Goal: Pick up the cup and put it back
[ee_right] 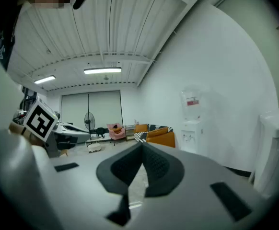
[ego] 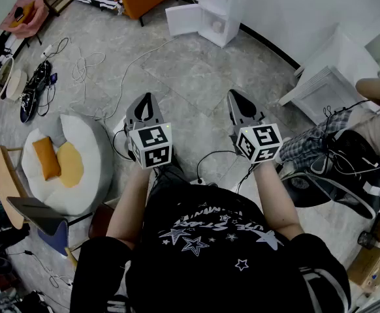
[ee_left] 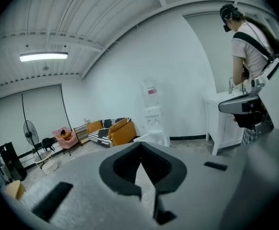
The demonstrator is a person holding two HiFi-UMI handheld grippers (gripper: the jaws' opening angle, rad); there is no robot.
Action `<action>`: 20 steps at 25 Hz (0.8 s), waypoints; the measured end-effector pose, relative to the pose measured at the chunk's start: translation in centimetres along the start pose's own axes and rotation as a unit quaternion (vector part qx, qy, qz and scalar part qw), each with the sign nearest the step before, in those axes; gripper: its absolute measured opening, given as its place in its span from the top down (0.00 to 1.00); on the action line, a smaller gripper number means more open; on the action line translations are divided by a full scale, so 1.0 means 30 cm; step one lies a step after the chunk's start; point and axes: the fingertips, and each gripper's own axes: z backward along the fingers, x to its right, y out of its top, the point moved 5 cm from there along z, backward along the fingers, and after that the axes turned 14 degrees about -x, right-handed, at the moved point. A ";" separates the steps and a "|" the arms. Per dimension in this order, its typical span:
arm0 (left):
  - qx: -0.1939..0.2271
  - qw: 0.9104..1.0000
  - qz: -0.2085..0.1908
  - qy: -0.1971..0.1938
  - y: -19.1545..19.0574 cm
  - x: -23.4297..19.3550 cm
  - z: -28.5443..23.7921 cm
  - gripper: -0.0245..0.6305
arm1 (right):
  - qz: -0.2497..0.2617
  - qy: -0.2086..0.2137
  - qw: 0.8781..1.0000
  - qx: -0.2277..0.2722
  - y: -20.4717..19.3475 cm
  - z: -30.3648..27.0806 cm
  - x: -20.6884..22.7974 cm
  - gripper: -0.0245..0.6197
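Cup is in no view; the grey left hand-held gripper (ego: 147, 102) and right hand-held gripper (ego: 236, 100) hang clenched and empty over the grey stone-tile floor (ego: 190, 77), so the pick-up seems not yet begun: first find the cup.

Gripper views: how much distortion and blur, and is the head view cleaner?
Left gripper view: heavy fisheye, dark corners, ceiling lamp bright; right gripper view: same bending, right gripper soft up close; head view: even light, sharp floor, mild edge curve.
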 end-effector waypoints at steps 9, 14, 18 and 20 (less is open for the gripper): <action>-0.022 0.999 0.042 -0.006 -0.002 0.008 0.029 0.95 | 0.001 0.011 1.000 0.007 0.008 0.063 -0.042 0.95; -0.043 0.997 0.063 0.004 -0.028 0.003 0.033 0.95 | 0.001 0.029 0.999 0.013 0.000 0.083 -0.088 0.95; -0.046 0.996 0.082 -0.007 -0.047 -0.003 0.036 0.95 | -0.006 0.038 0.999 0.020 -0.005 0.082 -0.114 0.95; -0.047 0.995 0.082 -0.014 -0.048 -0.019 0.023 0.95 | -0.016 0.035 0.999 0.021 -0.005 0.060 -0.115 0.95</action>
